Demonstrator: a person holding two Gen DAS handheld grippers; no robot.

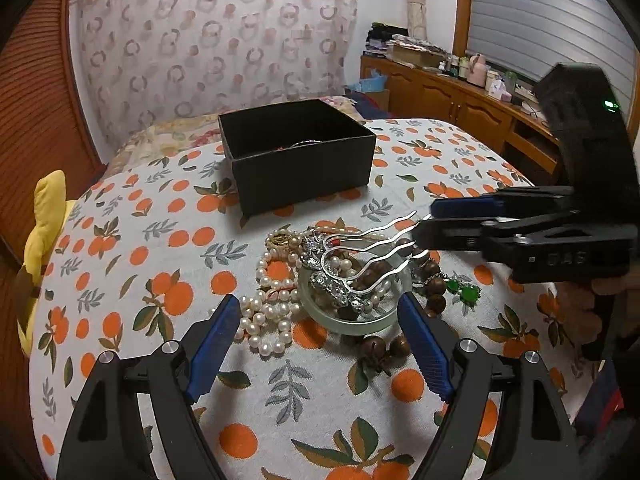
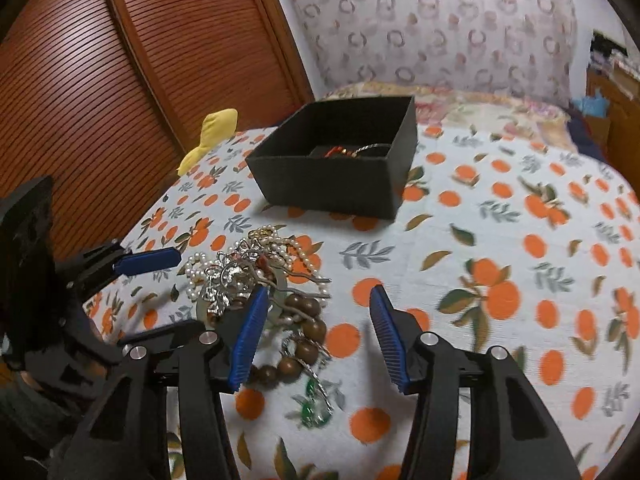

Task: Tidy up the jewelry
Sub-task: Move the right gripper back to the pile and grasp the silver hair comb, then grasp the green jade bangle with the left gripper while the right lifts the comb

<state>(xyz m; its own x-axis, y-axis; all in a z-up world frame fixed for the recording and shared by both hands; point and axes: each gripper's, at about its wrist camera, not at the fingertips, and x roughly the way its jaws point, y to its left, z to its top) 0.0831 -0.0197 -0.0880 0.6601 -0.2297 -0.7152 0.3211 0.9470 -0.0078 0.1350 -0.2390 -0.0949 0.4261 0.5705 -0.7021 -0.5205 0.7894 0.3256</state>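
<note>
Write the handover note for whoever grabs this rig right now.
Left claw: open, empty, in front of the jewelry pile.
Right claw: open, empty, beside the pile, near the silver hair comb.
Black box: behind the pile, open, a few pieces already inside.
Left: comb, pearl strands, jade bangle, wooden beads, green earrings still on the cloth.

Left tongs [image 1: 320, 316] are wide open, tips pointing fwd & down. Right tongs [image 2: 316, 310] are open too, jaws well apart, coming in from the right side.
</note>
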